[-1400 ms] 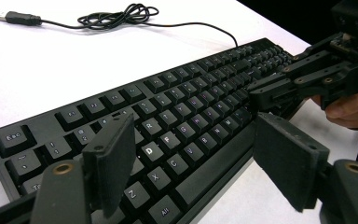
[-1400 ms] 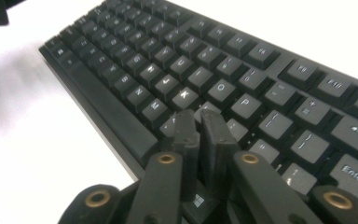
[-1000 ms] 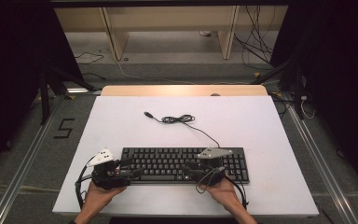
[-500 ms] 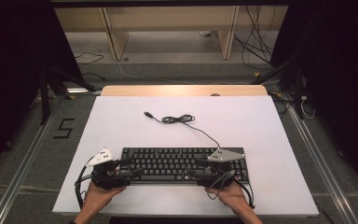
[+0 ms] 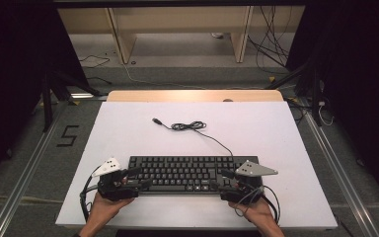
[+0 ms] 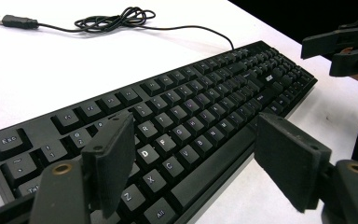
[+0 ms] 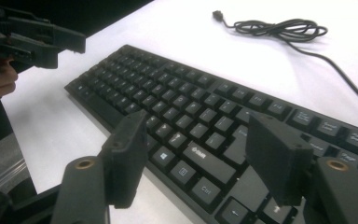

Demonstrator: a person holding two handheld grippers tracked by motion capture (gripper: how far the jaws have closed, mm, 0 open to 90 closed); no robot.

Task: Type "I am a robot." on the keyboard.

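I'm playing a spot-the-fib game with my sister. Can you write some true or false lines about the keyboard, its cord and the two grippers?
1. The keyboard is black. True.
2. The keyboard's cord is plugged into a computer. False: its plug lies loose on the white table.
3. The right gripper has its jaws open. True.
4. The left gripper holds the cord. False: it is at the keyboard's left end, jaws open.
5. The keyboard hangs in the air. False: it lies flat on the table.

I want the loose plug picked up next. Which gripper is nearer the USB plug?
Left. The left gripper is at the keyboard's near-left corner, roughly below the USB plug; the right gripper is farther off, at the near-right end.
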